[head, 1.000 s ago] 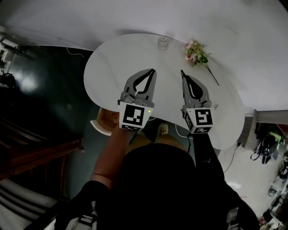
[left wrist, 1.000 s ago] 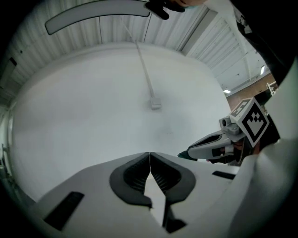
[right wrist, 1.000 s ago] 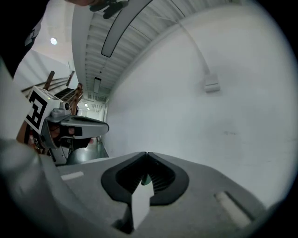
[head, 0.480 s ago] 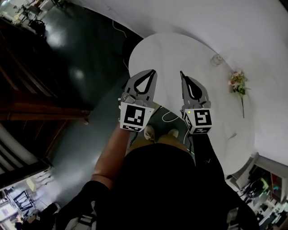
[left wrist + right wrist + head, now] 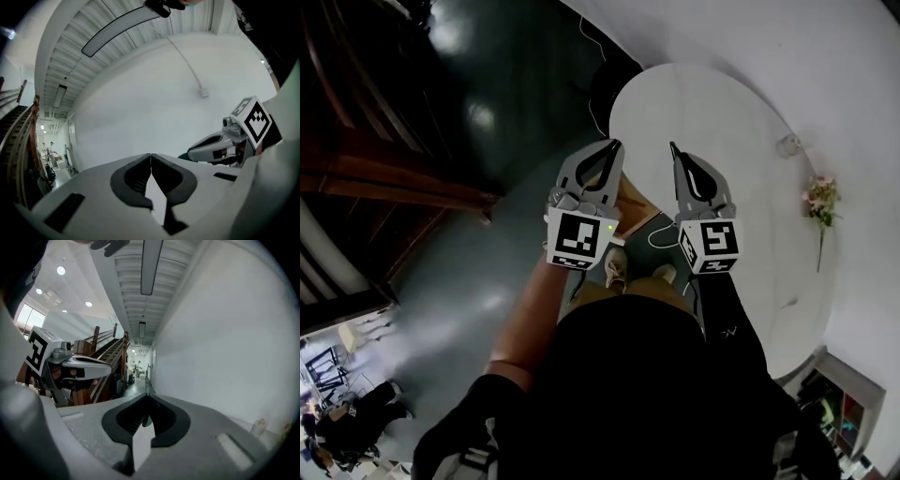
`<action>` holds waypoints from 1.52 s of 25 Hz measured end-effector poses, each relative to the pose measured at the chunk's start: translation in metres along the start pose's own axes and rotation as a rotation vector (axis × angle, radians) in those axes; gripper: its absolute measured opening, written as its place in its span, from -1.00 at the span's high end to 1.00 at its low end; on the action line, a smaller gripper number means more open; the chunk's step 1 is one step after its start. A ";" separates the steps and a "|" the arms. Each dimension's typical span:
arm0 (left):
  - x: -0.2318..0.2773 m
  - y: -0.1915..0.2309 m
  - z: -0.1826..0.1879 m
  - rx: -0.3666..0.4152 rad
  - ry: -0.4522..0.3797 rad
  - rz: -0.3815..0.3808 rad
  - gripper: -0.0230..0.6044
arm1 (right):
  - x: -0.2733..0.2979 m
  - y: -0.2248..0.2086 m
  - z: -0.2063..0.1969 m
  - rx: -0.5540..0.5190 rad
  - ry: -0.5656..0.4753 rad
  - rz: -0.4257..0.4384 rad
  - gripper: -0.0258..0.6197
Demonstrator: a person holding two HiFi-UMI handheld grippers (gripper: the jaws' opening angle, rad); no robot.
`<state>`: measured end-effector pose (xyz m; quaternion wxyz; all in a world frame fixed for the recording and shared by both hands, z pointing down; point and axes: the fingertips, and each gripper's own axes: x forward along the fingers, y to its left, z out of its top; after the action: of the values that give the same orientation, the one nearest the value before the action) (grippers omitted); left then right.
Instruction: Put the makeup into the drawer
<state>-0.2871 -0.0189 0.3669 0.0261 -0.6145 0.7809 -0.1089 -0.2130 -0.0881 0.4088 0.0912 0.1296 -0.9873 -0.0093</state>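
Risk: both grippers are empty and no makeup shows in any view. The likely error from here is closing on the wrong thing, or bumping the table edge just ahead of the right gripper while hunting for it.
Second risk: the jaws are together, so any pickup attempted without opening them first would only push the item away.
Left gripper (image 5: 615,146): jaws fully together, nothing between them. It is held out level in front of the body, with the bare forearm running back toward the chest.
Right gripper (image 5: 674,150): jaws closed to a bare slit and holding nothing. It is tipped slightly downward, parallel to the left gripper and just beside it.
Shoes (image 5: 616,270): below and behind both grippers, on the dark floor.
Cable (image 5: 661,234): white loop on the floor under the right gripper.
Wooden piece (image 5: 630,199): tan, directly beneath the left gripper's jaws. It is not clear whether this is the drawer.
Table (image 5: 712,122): white top ahead and to the right of the right gripper.
Jar (image 5: 787,145): small and clear, far to the right on the table.
Flowers (image 5: 820,197): beyond the jar, well apart from both grippers.
Makeup: not in view.
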 end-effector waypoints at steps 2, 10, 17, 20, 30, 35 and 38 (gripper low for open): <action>-0.003 0.001 -0.004 -0.006 0.005 0.004 0.90 | 0.008 0.015 -0.012 0.011 0.035 0.039 0.86; -0.018 0.001 -0.023 -0.029 0.041 0.018 0.90 | 0.031 0.074 -0.104 0.030 0.305 0.202 0.86; -0.039 0.021 -0.047 -0.047 0.093 0.077 0.90 | 0.047 0.110 -0.159 0.057 0.442 0.291 0.86; -0.050 0.037 -0.054 -0.058 0.105 0.107 0.90 | 0.056 0.128 -0.165 0.062 0.475 0.328 0.86; -0.055 0.061 -0.066 -0.083 0.116 0.138 0.90 | 0.066 0.146 -0.176 0.091 0.537 0.380 0.63; -0.049 0.060 -0.065 -0.082 0.108 0.125 0.90 | 0.066 0.134 -0.175 0.106 0.530 0.341 0.63; -0.046 0.059 -0.063 -0.081 0.105 0.116 0.90 | 0.066 0.126 -0.173 0.115 0.523 0.316 0.63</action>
<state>-0.3431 0.0468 0.4124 -0.0336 -0.5623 0.8192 -0.1077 -0.2764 0.0174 0.5964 0.3349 -0.0224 -0.9372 0.0947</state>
